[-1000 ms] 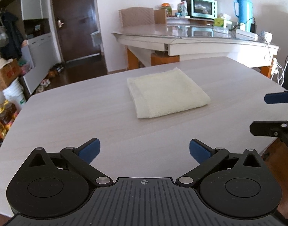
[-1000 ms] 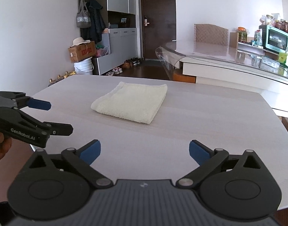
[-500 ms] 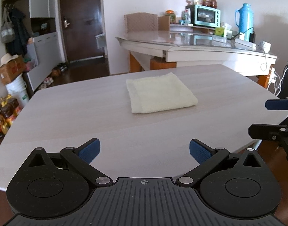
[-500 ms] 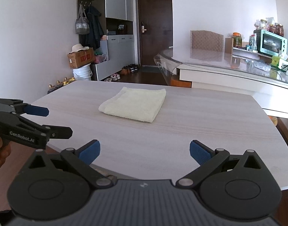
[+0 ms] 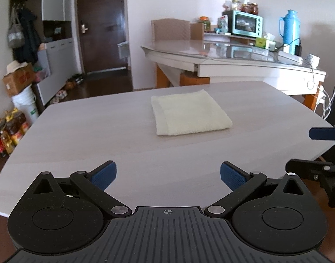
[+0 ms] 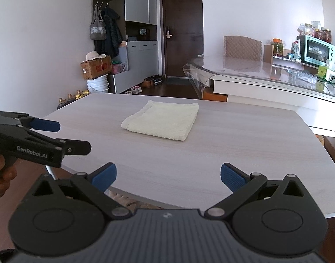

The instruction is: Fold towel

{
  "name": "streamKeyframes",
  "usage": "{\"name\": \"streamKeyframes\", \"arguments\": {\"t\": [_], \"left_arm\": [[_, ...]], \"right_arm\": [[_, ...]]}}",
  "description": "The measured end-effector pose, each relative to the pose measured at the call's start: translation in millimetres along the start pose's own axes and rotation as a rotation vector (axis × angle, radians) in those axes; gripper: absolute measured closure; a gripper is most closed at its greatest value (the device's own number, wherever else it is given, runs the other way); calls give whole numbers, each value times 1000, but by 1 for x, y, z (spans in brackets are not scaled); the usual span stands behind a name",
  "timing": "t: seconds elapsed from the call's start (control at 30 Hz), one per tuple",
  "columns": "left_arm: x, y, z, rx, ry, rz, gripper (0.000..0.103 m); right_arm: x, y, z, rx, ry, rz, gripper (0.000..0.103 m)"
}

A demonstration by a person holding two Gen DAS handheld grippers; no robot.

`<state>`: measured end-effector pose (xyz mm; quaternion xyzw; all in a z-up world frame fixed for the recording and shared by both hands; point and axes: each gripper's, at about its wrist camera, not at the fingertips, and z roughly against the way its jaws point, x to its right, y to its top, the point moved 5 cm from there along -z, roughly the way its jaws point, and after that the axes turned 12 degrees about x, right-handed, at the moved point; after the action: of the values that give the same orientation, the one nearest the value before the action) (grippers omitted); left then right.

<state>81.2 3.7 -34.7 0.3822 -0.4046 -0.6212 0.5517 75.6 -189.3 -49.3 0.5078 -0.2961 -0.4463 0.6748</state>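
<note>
A cream towel (image 5: 189,115) lies folded into a neat rectangle on the light wood table (image 5: 101,135); it also shows in the right wrist view (image 6: 163,122). My left gripper (image 5: 168,175) is open and empty, held back near the table's front edge, well short of the towel. My right gripper (image 6: 168,175) is open and empty, also back at the front edge. The right gripper shows at the right of the left wrist view (image 5: 316,151). The left gripper shows at the left of the right wrist view (image 6: 55,135).
A second table with a glass top (image 5: 233,54) stands behind, with a toaster oven (image 5: 245,25) and a blue thermos (image 5: 290,28). A chair (image 5: 170,30), a dark door (image 5: 101,26), a cabinet, a box on a bucket (image 5: 20,87) and bottles are at the left.
Both grippers have drawn back from the towel and risen, so the towel looks smaller and farther. Both stayed open. The towel has not moved.
</note>
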Motion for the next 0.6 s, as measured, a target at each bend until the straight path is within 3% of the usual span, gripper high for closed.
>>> {"name": "streamKeyframes", "arguments": {"t": [0.6], "left_arm": [[0,1,-2,0,-4,1,0]], "right_arm": [[-1,7,-4,8,-8,4,1]]}}
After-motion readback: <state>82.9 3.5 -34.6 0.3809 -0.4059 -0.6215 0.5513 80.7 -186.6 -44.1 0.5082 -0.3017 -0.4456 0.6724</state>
